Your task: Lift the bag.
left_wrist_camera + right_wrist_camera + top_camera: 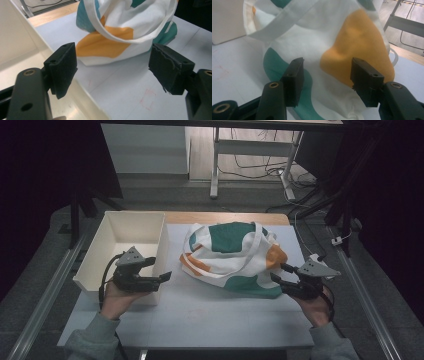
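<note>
A white cloth tote bag (232,257) with green and orange patches lies crumpled at the middle of the table, its handles draped over it. My left gripper (161,269) hovers open by the right wall of the cream box, a little left of the bag (120,30); nothing sits between its jaws (112,67). My right gripper (278,272) is open at the bag's right end. Its jaws (327,75) stand apart in front of the orange and green patches of the bag (317,45), without pressing the cloth.
An empty cream open-topped box (95,250) stands at the table's left; its wall (17,37) is close beside my left jaw. Bare white tabletop (200,315) lies in front of the bag, with faint red marks (147,100). Desk legs and cables stand on the floor behind.
</note>
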{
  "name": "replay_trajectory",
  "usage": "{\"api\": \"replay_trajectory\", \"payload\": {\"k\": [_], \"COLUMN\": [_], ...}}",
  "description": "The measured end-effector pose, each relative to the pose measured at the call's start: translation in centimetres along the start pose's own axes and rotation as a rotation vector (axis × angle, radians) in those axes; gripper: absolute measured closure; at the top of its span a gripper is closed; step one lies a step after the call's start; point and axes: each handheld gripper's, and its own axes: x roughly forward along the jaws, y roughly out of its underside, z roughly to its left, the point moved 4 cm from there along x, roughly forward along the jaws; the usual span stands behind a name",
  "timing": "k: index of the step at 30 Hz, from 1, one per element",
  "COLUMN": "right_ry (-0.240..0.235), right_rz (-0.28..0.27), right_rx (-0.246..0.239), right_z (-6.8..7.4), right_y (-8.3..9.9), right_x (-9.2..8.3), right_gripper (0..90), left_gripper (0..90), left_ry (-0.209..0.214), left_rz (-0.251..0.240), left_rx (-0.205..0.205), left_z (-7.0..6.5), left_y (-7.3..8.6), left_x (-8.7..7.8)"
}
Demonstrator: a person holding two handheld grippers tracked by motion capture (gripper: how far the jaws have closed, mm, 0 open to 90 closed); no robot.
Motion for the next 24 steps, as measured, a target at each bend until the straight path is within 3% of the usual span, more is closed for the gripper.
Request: {"api": "replay_trajectory", "payload": {"k": [9,24], "right_ry": [-0.001,0.020], "right_rz": [0.029,0.029], "right_rx": [-0.007,-0.035], "right_z": [0.1,0.3], "right_y": [1.4,1.4], "right_x": [-0.1,-0.2], "right_gripper": [44.5,44.3], "left_gripper": [20.7,20.3], "left_ry": [-0.015,-0.014], "left_rz": [0.022,0.027], "left_rx": [-0.023,-0.036], "left_z": [0.5,0.6], "left_y": [1.7,2.2], "left_x": [-0.5,-0.5]}}
